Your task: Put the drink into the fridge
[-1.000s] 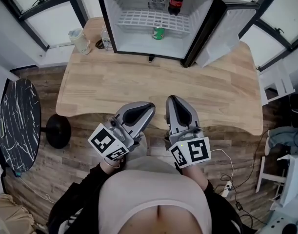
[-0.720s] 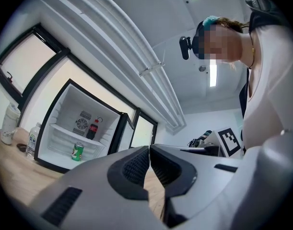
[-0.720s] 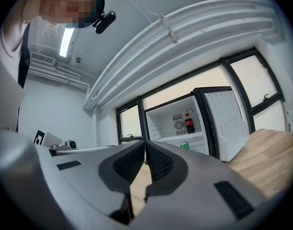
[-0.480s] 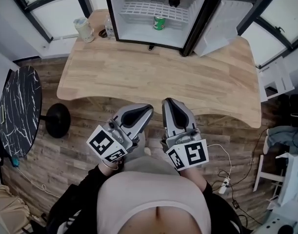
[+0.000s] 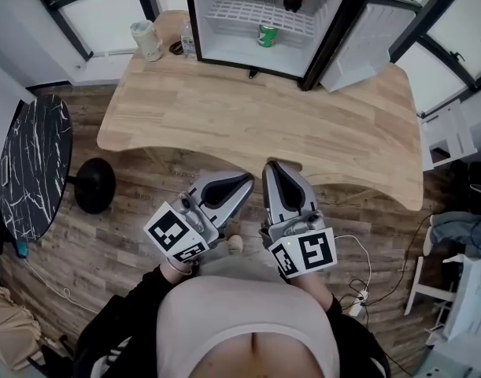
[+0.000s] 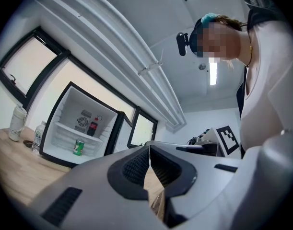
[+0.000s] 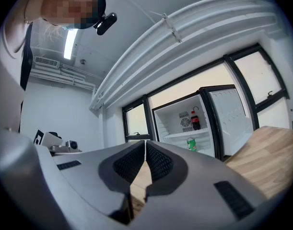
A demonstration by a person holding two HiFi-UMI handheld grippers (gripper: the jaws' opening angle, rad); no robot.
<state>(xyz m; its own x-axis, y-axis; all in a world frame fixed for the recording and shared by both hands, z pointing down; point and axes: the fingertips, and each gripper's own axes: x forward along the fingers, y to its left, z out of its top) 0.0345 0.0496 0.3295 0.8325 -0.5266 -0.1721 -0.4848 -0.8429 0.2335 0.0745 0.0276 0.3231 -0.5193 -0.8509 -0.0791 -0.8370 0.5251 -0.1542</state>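
Fingers [image 5: 281, 183] well apart from green can [image 5: 267, 35]

The fridge [image 5: 232, 50] is cut off by the head view's top edge.

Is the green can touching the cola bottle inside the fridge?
Apart. Right gripper view: cola bottle stands on the shelf, green can below on the fridge floor.

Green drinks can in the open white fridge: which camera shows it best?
The left gripper view, narrowly: the green drinks can stands side-on and unblocked on the floor of the open white fridge. The right gripper view also shows it side-on, slightly smaller. The head view shows it from above, small and far off.
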